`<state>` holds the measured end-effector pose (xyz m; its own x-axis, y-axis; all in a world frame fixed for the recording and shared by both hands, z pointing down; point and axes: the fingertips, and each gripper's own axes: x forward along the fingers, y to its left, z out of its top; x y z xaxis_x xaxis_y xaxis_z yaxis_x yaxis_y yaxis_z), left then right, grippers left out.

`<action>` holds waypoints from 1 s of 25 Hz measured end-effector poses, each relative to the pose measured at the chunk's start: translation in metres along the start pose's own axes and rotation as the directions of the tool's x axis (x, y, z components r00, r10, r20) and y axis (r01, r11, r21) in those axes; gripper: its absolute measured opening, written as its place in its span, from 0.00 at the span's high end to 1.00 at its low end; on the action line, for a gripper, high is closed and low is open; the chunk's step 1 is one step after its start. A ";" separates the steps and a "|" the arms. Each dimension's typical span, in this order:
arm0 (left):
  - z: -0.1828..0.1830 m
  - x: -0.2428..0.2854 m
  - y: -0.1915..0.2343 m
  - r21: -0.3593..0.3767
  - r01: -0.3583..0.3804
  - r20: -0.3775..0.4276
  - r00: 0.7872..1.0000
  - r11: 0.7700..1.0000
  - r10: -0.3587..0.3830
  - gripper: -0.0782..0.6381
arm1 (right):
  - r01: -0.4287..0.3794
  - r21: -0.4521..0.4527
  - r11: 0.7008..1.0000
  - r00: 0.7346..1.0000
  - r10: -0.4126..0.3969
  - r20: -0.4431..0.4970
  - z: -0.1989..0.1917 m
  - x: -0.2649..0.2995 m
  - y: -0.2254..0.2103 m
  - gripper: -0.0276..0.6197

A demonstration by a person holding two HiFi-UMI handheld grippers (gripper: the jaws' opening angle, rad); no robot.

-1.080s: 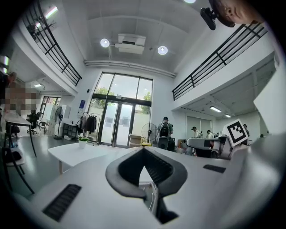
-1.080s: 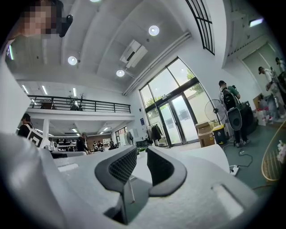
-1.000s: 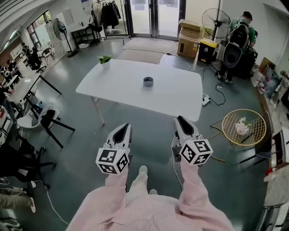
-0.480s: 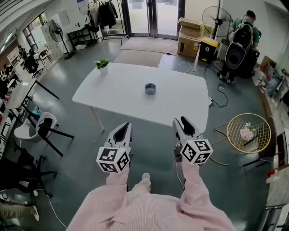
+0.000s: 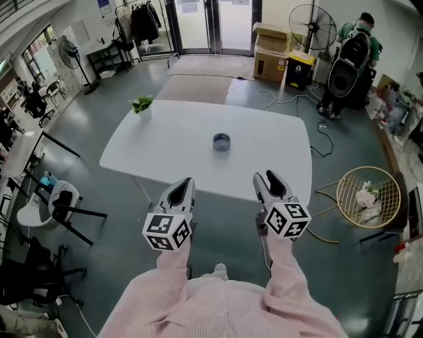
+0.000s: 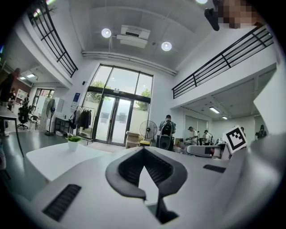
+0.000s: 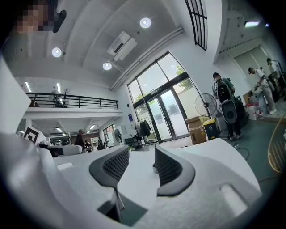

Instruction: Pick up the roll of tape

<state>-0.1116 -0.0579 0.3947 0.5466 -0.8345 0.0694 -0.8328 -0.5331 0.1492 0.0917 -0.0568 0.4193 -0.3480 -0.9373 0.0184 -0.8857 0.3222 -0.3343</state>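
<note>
Grey and small, the roll of tape (image 5: 221,141) is lying flat near the middle of the white table (image 5: 165,135), well ahead of both grippers and roughly between their lines of aim. The right gripper (image 5: 269,183) is hovering by the table's near edge, its jaws opening with nothing between the pads; in the right gripper view the tape (image 7: 154,167) is showing far off in the gap. The left gripper (image 5: 181,190) is hanging alongside, its jaws meeting at the tips and empty. A potted plant (image 5: 141,104) is standing at the table's far left corner. Glossy grey floor is surrounding the table, with glass doors (image 5: 211,23), a standing fan (image 5: 308,20) and cardboard boxes (image 5: 271,43) beyond, and a gold wire chair (image 5: 368,196) sitting off to the right
</note>
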 end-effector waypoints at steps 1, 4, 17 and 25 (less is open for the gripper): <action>-0.001 0.006 0.005 -0.004 0.005 -0.002 1.000 1.000 -0.005 0.89 | 0.005 0.003 1.000 1.000 -0.005 -0.001 -0.001 0.006 -0.002 0.71; -0.005 0.024 0.015 -0.013 0.020 -0.008 1.000 1.000 -0.020 0.89 | 0.016 0.026 1.000 1.000 -0.016 -0.004 -0.002 0.023 -0.010 0.71; -0.018 0.092 0.055 -0.066 0.015 -0.053 0.998 0.998 -0.019 0.89 | 0.038 0.076 0.996 0.997 -0.033 -0.067 -0.009 0.100 -0.049 0.71; -0.034 0.159 0.093 -0.117 -0.018 -0.120 0.993 0.993 0.004 0.89 | 0.023 0.131 0.991 0.987 -0.002 -0.158 -0.024 0.180 -0.085 0.71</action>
<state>-0.0986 -0.2356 0.4530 0.5501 -0.8137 0.1880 -0.8264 -0.4982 0.2623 0.0966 -0.2497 0.4735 -0.3904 -0.9052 0.1680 -0.8457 0.2806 -0.4539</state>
